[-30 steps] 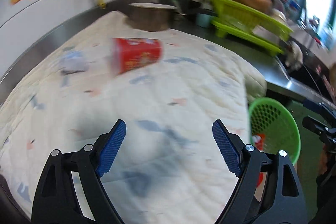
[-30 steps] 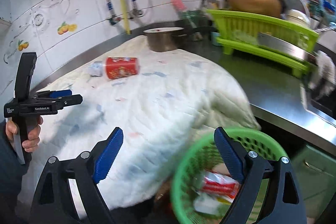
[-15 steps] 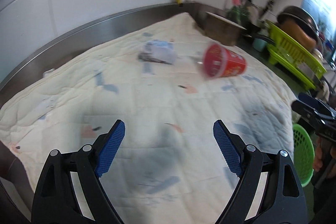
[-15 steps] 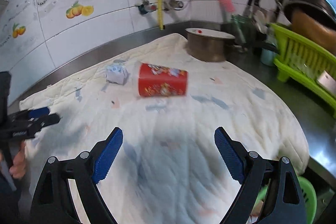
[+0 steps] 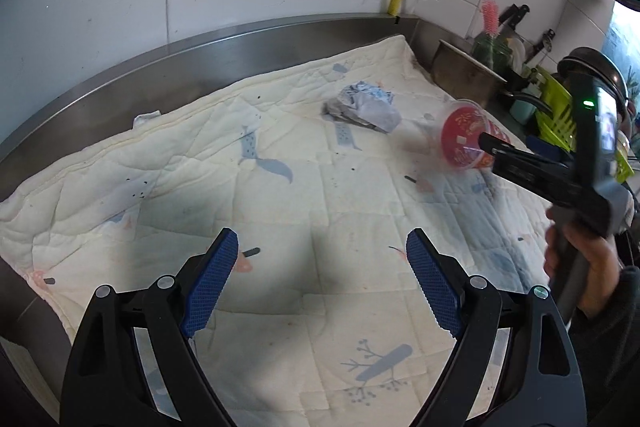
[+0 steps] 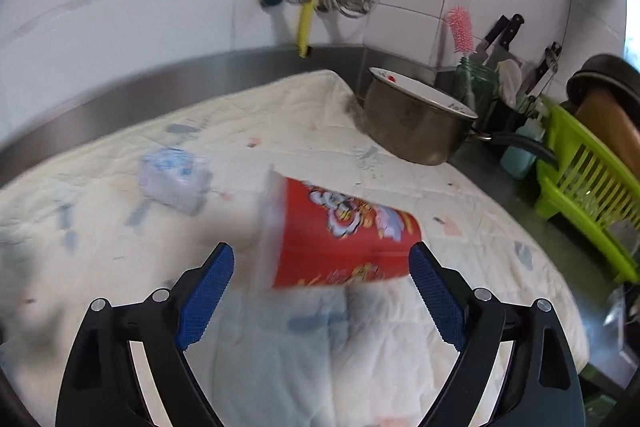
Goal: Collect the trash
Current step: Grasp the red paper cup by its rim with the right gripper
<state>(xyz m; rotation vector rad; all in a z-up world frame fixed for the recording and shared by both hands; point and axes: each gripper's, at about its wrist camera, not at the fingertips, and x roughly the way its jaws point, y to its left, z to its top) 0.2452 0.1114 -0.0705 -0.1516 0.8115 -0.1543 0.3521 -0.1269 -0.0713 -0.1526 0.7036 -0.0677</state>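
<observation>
A red paper cup [image 6: 340, 235] lies on its side on the white quilted cloth [image 6: 280, 367]; it also shows in the left wrist view [image 5: 464, 139]. My right gripper [image 6: 320, 291] is open, its blue fingers wide on either side of the cup's near end, not touching it. A crumpled blue-white wrapper [image 6: 172, 179] lies left of the cup, also in the left wrist view [image 5: 364, 107]. My left gripper [image 5: 320, 283] is open and empty above the cloth, well short of the wrapper. The right gripper's body [image 5: 560, 179] shows there, reaching at the cup.
A metal pot [image 6: 416, 123] stands at the cloth's far right corner. A green dish rack [image 6: 588, 179] and a jar with knives and a pink brush [image 6: 476, 79] stand to the right. A steel backsplash [image 5: 160, 67] and tiled wall bound the rear.
Both grippers swung from the green basket at the counter edge back over the cloth. The right gripper has closed in on the red cup, which now sits between its fingers.
</observation>
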